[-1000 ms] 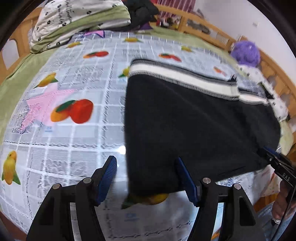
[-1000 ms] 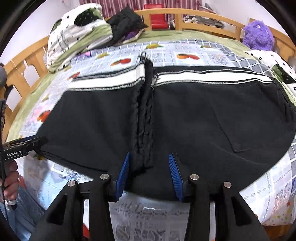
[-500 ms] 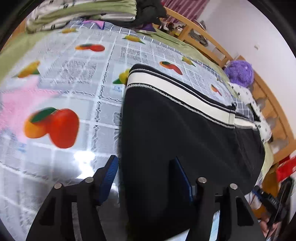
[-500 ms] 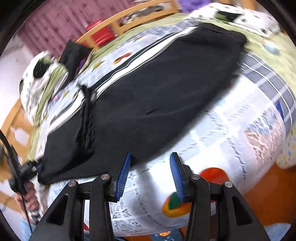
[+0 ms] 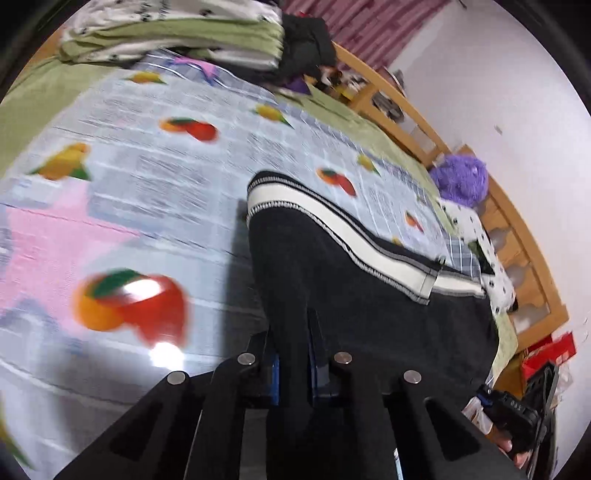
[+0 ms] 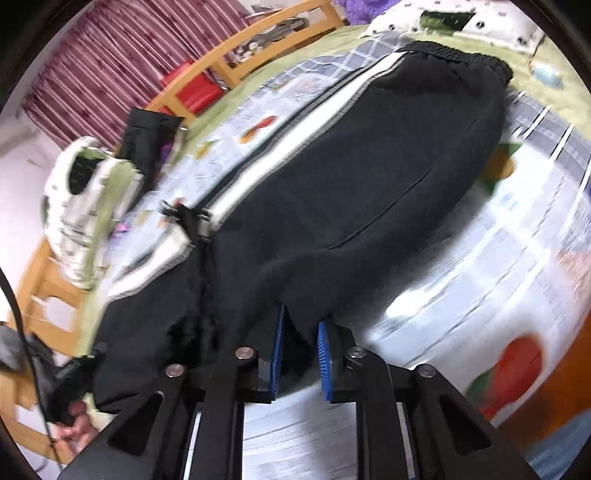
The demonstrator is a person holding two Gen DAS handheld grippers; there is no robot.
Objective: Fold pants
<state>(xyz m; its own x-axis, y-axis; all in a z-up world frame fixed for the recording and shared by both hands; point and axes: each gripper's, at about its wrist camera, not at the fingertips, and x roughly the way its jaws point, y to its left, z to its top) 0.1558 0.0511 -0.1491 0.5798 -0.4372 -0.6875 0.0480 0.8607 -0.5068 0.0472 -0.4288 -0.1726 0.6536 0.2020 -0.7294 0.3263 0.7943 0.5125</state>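
Black pants (image 5: 369,314) with a white side stripe (image 5: 332,218) lie spread on the bed. In the left wrist view my left gripper (image 5: 292,332) is shut on the near edge of the black fabric, close to the hem end. The right wrist view shows the pants (image 6: 369,166) stretching away toward the waistband (image 6: 461,59). My right gripper (image 6: 300,326) is closing its jaws, and its blue pads (image 6: 277,350) pinch a fold of the near edge. The other gripper shows at each view's lower corner, each with a hand.
A fruit-print sheet (image 5: 147,192) covers the bed. Folded bedding (image 5: 177,33) and a dark garment (image 5: 306,40) are piled at the far end. A purple plush toy (image 5: 461,181) sits by the wooden bed rail (image 5: 524,236). A spotted pillow (image 6: 443,18) lies beyond the waistband.
Both grippers went from open to closed on the pants' near edge. The left one slid onto the fabric, and both views have rolled.
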